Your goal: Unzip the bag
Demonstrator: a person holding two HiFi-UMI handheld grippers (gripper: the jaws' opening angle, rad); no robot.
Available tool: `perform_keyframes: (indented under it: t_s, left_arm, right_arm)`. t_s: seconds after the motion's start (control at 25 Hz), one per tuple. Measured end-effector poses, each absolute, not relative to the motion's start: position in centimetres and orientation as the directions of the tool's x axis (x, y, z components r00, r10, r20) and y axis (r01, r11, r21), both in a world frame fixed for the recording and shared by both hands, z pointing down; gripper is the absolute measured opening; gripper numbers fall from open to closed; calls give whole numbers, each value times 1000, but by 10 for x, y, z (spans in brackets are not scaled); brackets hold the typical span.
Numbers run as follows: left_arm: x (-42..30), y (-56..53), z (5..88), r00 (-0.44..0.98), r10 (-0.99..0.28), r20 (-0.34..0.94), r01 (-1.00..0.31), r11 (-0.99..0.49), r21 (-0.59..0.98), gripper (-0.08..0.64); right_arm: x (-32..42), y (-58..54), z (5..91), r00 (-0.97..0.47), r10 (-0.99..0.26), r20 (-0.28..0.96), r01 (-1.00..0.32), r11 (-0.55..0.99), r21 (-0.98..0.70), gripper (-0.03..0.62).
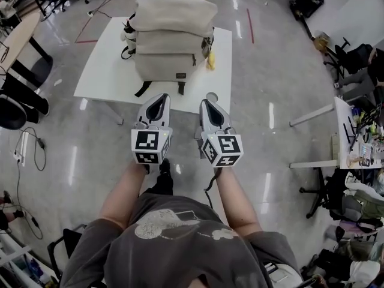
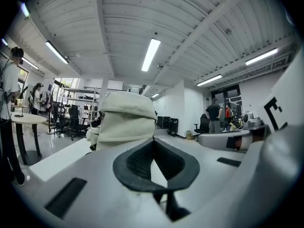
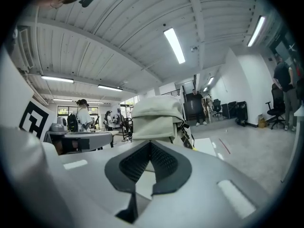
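A: Our bag (image 1: 171, 47) stands upright on the counter (image 1: 102, 65), toward its far edge. Why?
B: Probably so we reach its zips from our side. Our left claw (image 1: 159, 98) and right claw (image 1: 207, 102) hover side by side at the near edge, both clenched, empty.

It looks like an open lab or workshop office. Beyond the gripper fingers (image 1: 157, 107) spreads a polished grey floor (image 1: 270, 71) with red tape marks (image 1: 250, 26). Far right of the fingers stand office chairs (image 1: 354, 56) and a cluttered desk (image 1: 343, 131); left of them lie cables (image 1: 39, 143). Above, strip lights (image 2: 150, 54) hang on a ribbed ceiling (image 2: 118, 27).
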State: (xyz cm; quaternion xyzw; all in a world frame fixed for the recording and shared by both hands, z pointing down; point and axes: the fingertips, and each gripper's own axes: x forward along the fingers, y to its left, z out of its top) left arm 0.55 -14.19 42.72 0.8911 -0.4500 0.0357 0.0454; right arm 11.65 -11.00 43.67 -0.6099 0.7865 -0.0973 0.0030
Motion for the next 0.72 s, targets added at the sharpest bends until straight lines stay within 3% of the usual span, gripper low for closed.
perform_keyframes:
  t_s: [0.72]
  left_arm:
    - [14, -270, 445, 652, -753, 86, -757, -653, 20, 6]
  right_arm:
    - [127, -242, 440, -124, -985, 115, -986, 110, -123, -1]
